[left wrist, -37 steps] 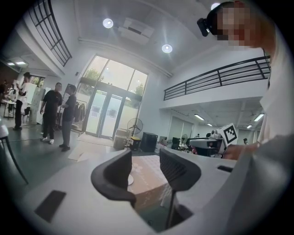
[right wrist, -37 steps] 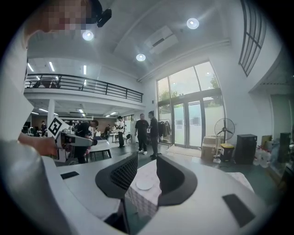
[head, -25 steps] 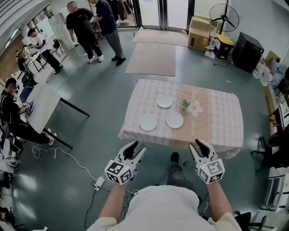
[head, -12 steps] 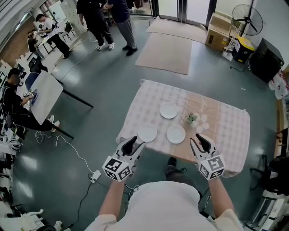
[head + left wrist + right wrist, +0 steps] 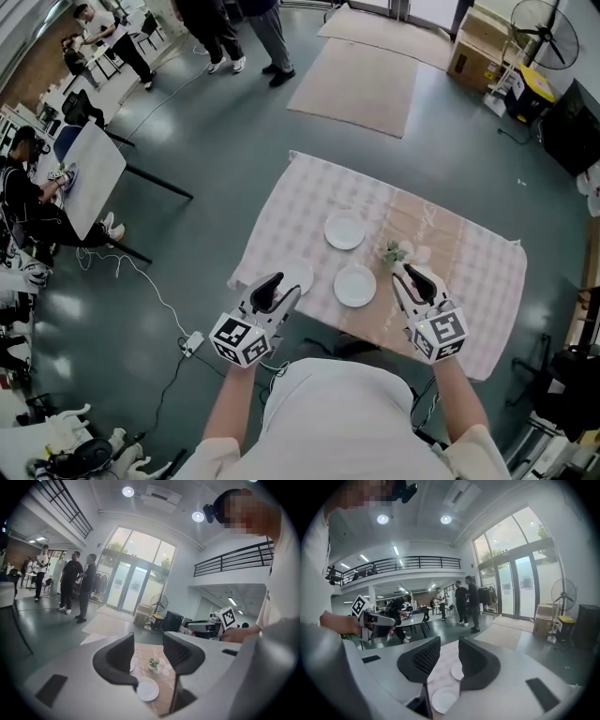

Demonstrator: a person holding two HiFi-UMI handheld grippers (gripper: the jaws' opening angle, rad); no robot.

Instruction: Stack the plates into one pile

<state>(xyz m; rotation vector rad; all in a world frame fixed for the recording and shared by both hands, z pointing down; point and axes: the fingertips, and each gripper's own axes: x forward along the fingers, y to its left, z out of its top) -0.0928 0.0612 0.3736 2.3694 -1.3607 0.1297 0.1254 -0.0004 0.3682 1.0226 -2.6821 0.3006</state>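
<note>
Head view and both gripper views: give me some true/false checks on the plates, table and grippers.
1. Three white plates lie apart on the table: far plate, near plate, left plate. True.
2. The left gripper is clamped on a plate. False: its jaws stand apart with nothing gripped between them.
3. A small plant stands on the table beside the plates. True.
4. The right gripper is shut on the plant. False: its jaws are apart and empty.
5. The tabletop is bare wood. False: a checked cloth covers it.
</note>
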